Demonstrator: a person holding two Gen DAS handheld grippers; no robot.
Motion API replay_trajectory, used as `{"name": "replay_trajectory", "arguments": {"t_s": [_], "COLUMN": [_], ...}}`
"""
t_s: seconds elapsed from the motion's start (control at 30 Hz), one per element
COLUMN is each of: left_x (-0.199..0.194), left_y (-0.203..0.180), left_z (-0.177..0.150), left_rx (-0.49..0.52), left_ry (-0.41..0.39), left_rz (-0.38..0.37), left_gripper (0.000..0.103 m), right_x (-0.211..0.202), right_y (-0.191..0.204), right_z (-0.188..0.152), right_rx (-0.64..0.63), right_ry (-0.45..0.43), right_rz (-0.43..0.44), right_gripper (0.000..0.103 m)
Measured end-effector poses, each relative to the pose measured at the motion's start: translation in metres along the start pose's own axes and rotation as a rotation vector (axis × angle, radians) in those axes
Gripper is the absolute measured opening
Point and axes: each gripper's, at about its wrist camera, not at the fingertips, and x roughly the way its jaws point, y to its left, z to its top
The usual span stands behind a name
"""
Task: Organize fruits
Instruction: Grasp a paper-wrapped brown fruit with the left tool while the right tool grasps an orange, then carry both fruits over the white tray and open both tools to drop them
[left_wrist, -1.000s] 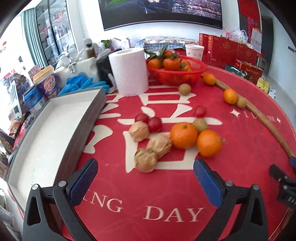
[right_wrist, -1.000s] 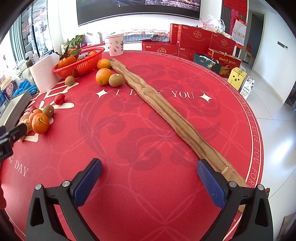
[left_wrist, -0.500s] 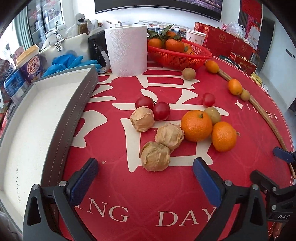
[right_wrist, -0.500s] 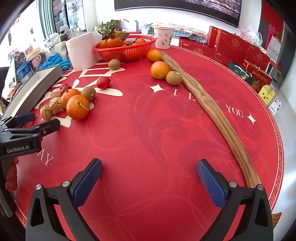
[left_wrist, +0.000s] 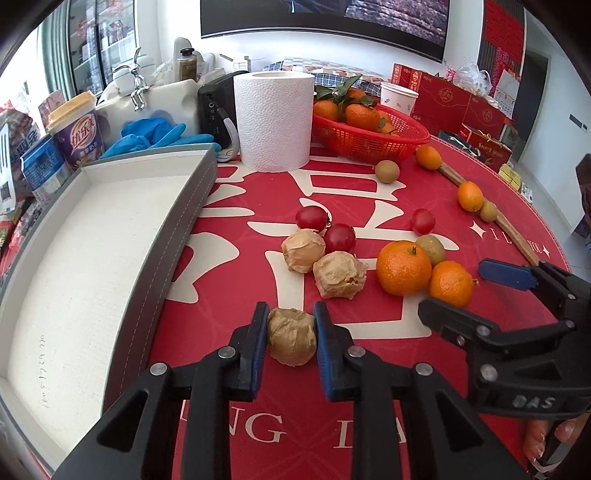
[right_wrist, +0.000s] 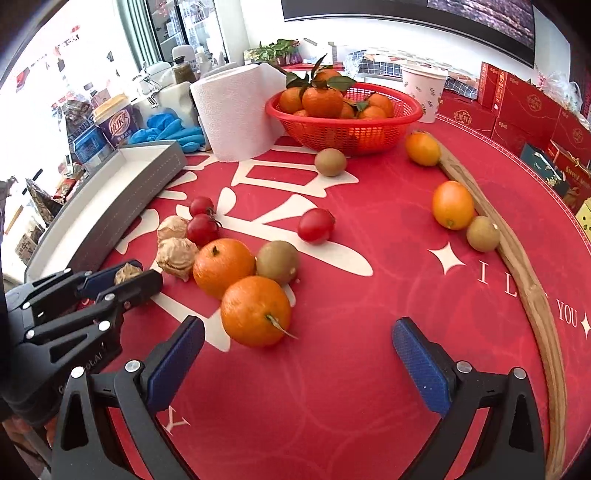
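Note:
My left gripper (left_wrist: 290, 325) is shut on a brown papery-husked fruit (left_wrist: 291, 341) resting on the red tablecloth. The right wrist view shows the same gripper (right_wrist: 122, 275) holding that fruit (right_wrist: 127, 272). Two more husked fruits (left_wrist: 303, 250) (left_wrist: 339, 279) lie just beyond it, beside cherry tomatoes (left_wrist: 340, 237). My right gripper (right_wrist: 297, 332) is closing. The nearest orange (right_wrist: 255, 311) sits between its fingertips, closer to the left one, and the pads are not touching it. A second orange (right_wrist: 223, 266) and a kiwi (right_wrist: 277, 262) lie behind.
A grey tray (left_wrist: 177, 221) with a white lining stands to the left. At the back are a paper roll (left_wrist: 273, 120) and a red basket (left_wrist: 373, 142) of oranges. A long wooden strip (right_wrist: 517, 266) curves along the right, with loose oranges and kiwis beside it.
The left jaws have closed on the nearest husked fruit. The right gripper has swung left across the table to the pair of oranges, and its jaws have narrowed a little.

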Motion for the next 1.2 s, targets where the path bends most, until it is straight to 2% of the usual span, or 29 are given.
{"name": "replay_trajectory", "arguments": {"t_s": [0.03, 0.1, 0.13, 0.23, 0.4, 0.57, 0.6, 0.73, 0.8, 0.93, 1.07, 1.2], "left_x": [-0.002, -0.008, -0.012, -0.027, -0.045, -0.046, -0.047, -0.056, -0.058, -0.054, -0.053, -0.044], "left_y": [0.0, 0.0, -0.001, 0.0, 0.021, 0.063, 0.072, 0.107, 0.127, 0.161, 0.176, 0.184], "left_z": [0.0, 0.001, 0.002, 0.009, 0.027, 0.034, 0.034, 0.028, 0.023, 0.01, -0.001, -0.009], "left_rx": [-0.004, -0.008, -0.009, -0.017, -0.064, -0.161, -0.177, -0.225, -0.27, -0.366, -0.386, -0.399], "left_ry": [-0.006, -0.03, -0.044, -0.113, -0.224, -0.225, -0.226, -0.256, -0.251, -0.194, -0.163, -0.109], "left_rz": [-0.006, -0.014, -0.016, -0.025, 0.007, 0.052, 0.063, 0.186, 0.215, 0.224, 0.268, 0.253], "left_gripper": [0.026, 0.026, 0.026, 0.026, 0.026, 0.026, 0.026, 0.026, 0.026, 0.026, 0.026, 0.026], "right_x": [0.0, -0.001, -0.001, -0.003, -0.014, -0.02, -0.021, -0.025, -0.024, -0.012, 0.002, 0.014], "right_y": [0.004, 0.009, 0.01, 0.001, -0.015, -0.005, 0.002, 0.04, 0.065, 0.11, 0.155, 0.191], "right_z": [0.0, 0.0, 0.001, -0.001, 0.001, 0.008, 0.011, 0.029, 0.039, 0.051, 0.063, 0.069], "right_rx": [-0.023, -0.041, -0.035, 0.018, 0.095, 0.114, 0.103, 0.037, -0.009, -0.085, -0.147, -0.202], "right_ry": [-0.007, -0.019, -0.022, -0.029, -0.07, -0.065, -0.065, -0.079, -0.082, -0.075, -0.051, -0.033], "right_rz": [-0.027, -0.032, -0.025, 0.002, 0.044, 0.079, 0.08, 0.107, 0.12, 0.153, 0.208, 0.232], "right_gripper": [0.081, 0.047, 0.034, 0.034, 0.034, 0.034, 0.034, 0.034, 0.034, 0.034, 0.034, 0.034]}}
